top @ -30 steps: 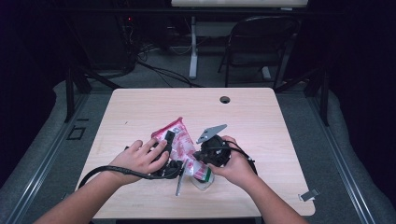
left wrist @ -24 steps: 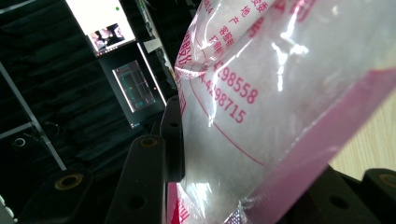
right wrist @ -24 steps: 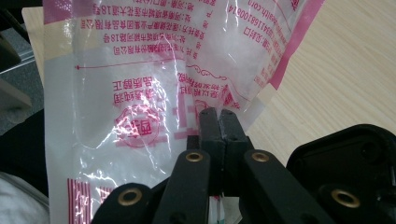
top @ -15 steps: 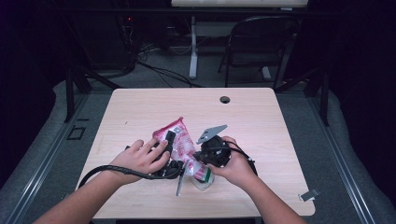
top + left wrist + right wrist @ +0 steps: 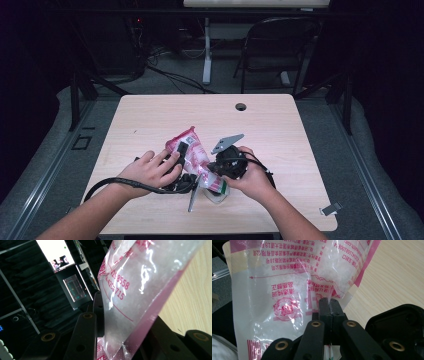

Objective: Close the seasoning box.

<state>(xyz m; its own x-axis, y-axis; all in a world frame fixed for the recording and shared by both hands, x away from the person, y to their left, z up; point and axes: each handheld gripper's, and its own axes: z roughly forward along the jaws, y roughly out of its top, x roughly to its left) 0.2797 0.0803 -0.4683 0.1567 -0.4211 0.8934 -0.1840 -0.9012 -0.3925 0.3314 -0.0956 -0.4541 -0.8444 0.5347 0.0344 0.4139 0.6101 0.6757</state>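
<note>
- A pink-and-clear plastic bag (image 5: 192, 155) of white grains sits over the front half of the table (image 5: 280, 125), near the front edge and roughly midway between the left and right edges, held up between both hands
- The right gripper (image 5: 329, 301) has its jaws pressed together on the bag's lower sealed edge (the film is pinched flat between the two black tips in the right gripper view)
- The left gripper (image 5: 181, 152) has the bag's upper part standing between its jaws; they have just been closing, yet whether the pads already press on the film cannot be told
- In the left gripper view, the bag (image 5: 140, 295) rises tilted, red printed digits on its clear face
- A black cable (image 5: 115, 184) trails from the left gripper towards the front left corner
</note>
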